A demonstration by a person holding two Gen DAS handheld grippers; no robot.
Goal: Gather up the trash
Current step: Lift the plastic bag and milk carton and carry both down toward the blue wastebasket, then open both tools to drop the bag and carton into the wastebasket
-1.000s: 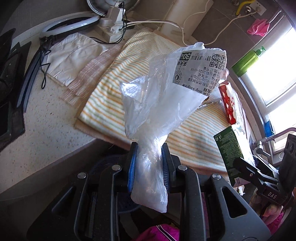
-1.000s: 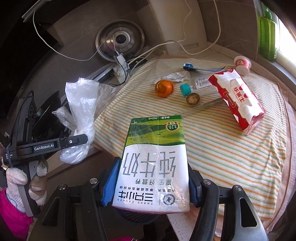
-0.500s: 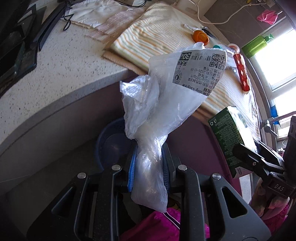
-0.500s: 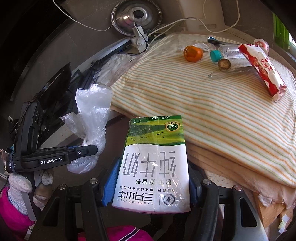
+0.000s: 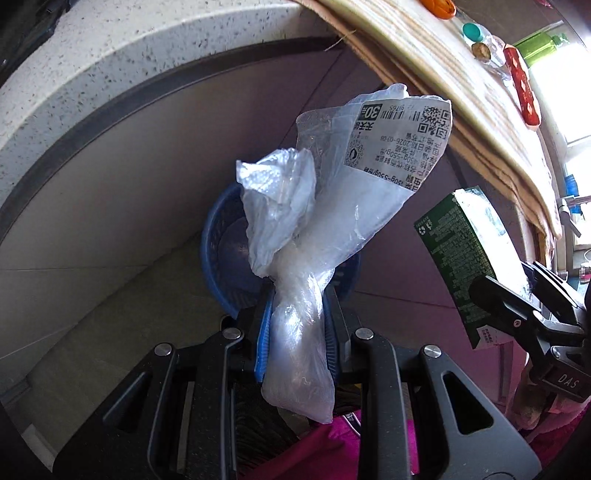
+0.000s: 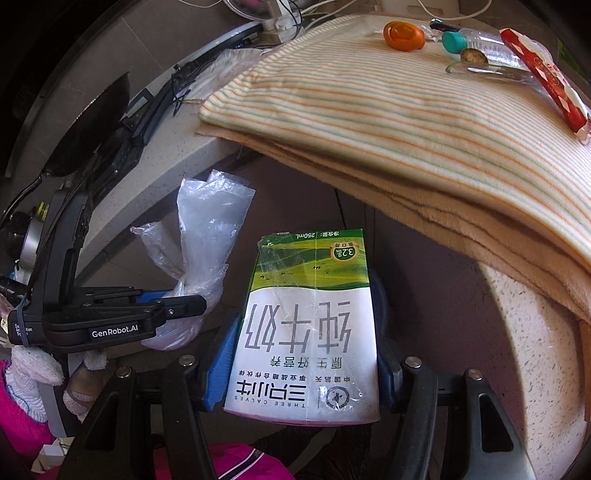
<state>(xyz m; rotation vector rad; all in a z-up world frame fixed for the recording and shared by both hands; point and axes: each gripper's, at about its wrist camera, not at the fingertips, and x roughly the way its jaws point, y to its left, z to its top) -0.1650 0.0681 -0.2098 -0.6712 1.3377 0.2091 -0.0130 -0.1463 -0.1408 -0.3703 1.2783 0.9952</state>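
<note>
My left gripper is shut on a crumpled clear plastic bag with a printed label; it also shows in the right wrist view. It hangs below the counter edge, in front of a blue mesh bin on the floor. My right gripper is shut on a green and white milk carton, seen at the right of the left wrist view. Both are below the counter top.
On the striped cloth lie an orange lid, a teal cap, a clear bottle and a red and white carton. The speckled counter edge curves overhead. A dark pan and cables sit far left.
Both grippers have dropped from counter height to below its edge, still holding the bag and the carton. The blue bin has come into fuller view behind the bag.
</note>
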